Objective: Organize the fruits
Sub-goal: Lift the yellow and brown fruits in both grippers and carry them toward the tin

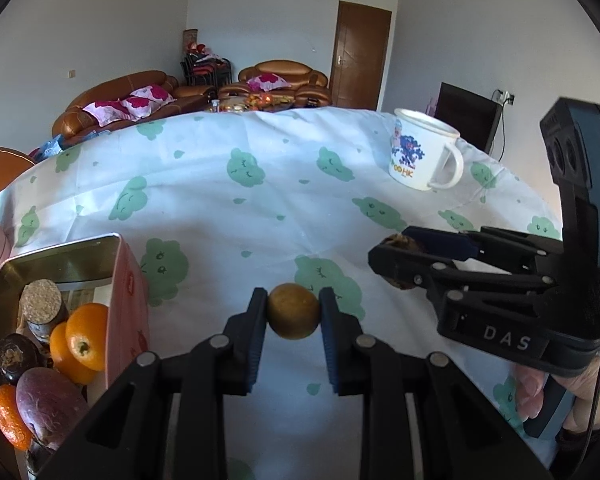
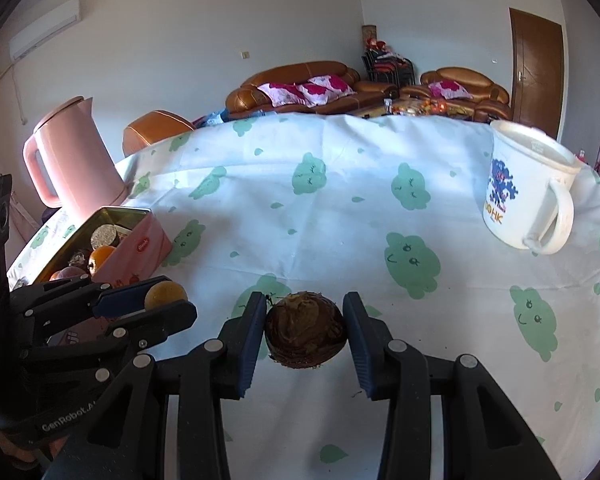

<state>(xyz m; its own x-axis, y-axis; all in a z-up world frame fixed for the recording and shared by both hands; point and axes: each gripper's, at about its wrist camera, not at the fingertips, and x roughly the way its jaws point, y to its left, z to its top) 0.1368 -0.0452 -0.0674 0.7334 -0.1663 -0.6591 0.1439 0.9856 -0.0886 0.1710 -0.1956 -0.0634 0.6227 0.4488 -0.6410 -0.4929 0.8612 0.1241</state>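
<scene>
My left gripper (image 1: 293,305) is shut on a small round yellow-brown fruit (image 1: 293,318), held just above the tablecloth; the right wrist view shows that gripper (image 2: 168,300) and the fruit (image 2: 165,293) at the lower left. My right gripper (image 2: 305,314) is shut on a dark brown, rough-skinned fruit (image 2: 305,334). In the left wrist view the right gripper (image 1: 396,249) hovers at the right with that fruit (image 1: 400,239) peeking between its fingers. An open pink tin (image 1: 126,280) at the left holds oranges (image 1: 86,336), a purple fruit (image 1: 50,404) and a cork-topped jar (image 1: 40,306).
A white printed mug (image 2: 524,192) stands at the table's far right. A pink kettle (image 2: 72,152) stands behind the tin (image 2: 148,240) at the left edge. The white cloth with green clouds (image 2: 340,220) covers the table. A person's hand (image 1: 580,392) grips the right tool.
</scene>
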